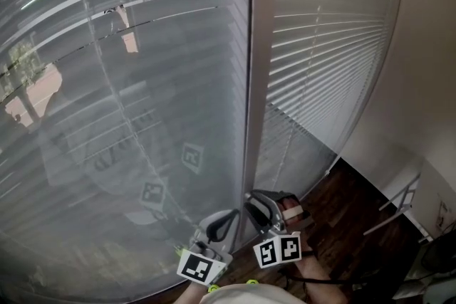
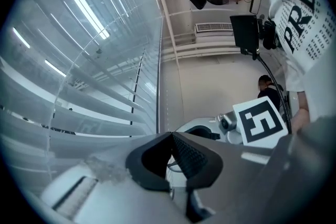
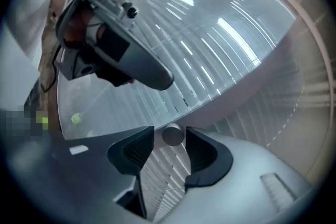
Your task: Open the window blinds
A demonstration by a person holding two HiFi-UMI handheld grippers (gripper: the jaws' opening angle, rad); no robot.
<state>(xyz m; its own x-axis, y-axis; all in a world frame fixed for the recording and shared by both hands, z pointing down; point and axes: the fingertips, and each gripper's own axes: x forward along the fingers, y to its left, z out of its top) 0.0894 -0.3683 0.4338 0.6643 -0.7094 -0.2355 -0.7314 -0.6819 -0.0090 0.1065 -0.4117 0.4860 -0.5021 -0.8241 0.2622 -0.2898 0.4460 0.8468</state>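
My right gripper point(image 3: 169, 132) has its two jaws spread wide. One round grey wand end point(image 3: 172, 136) sits in the gap between the pads, and I can't see either pad pressing on it. My left gripper point(image 2: 170, 137) has its two jaws brought together at the tips, with nothing I can make out pinched there. The two grippers sit side by side, low at the foot of the window, each carrying one marker cube point(image 1: 278, 250). One upright frame post point(image 1: 248, 82) rises just above them and divides the window blinds in two. A little of the outdoors shows through the slats of the left blind point(image 1: 142, 46), and one beaded cord point(image 2: 53, 113) hangs in front of it. The right blind point(image 1: 320, 60) runs towards one pale wall point(image 1: 420, 82) above the dark wooden floor point(image 1: 335, 217).
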